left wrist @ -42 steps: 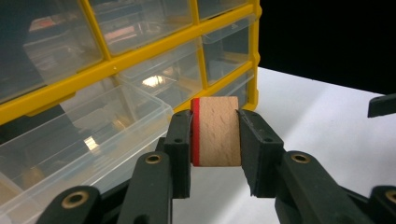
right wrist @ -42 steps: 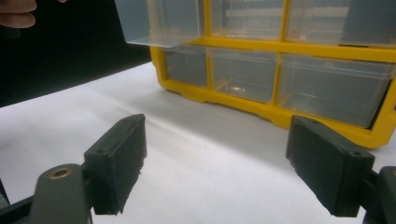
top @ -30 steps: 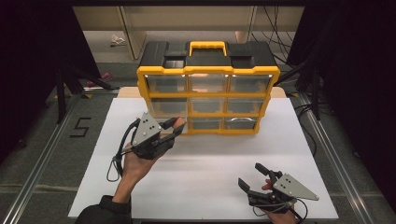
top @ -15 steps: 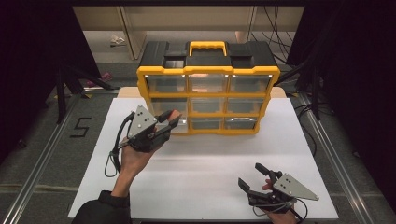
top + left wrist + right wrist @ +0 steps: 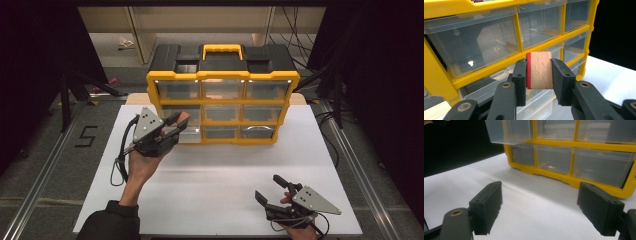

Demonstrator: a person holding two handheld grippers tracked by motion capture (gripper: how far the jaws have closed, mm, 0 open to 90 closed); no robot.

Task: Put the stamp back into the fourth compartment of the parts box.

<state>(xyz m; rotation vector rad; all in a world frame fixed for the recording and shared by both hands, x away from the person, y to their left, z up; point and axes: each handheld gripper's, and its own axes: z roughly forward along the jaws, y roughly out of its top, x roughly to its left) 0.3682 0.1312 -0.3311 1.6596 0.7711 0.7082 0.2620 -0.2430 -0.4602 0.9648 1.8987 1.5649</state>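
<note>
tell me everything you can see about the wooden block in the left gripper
The wooden block is a small piece of pale, grainy wood with rounded top corners and a red layer along one side. It stands upright, clamped between the two black fingers of the left gripper, red side against one finger. Its lower end is hidden behind the fingers. It is held in the air just in front of the yellow drawer cabinet, over a pulled-out clear drawer in the bottom row, touching nothing else.

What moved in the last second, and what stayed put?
The left gripper, shut on a wooden block, drew back toward the left, away from the yellow drawer cabinet, over its pulled-out bottom-left drawer. The right gripper stayed open near the table's front edge; the cabinet stayed still.
</note>
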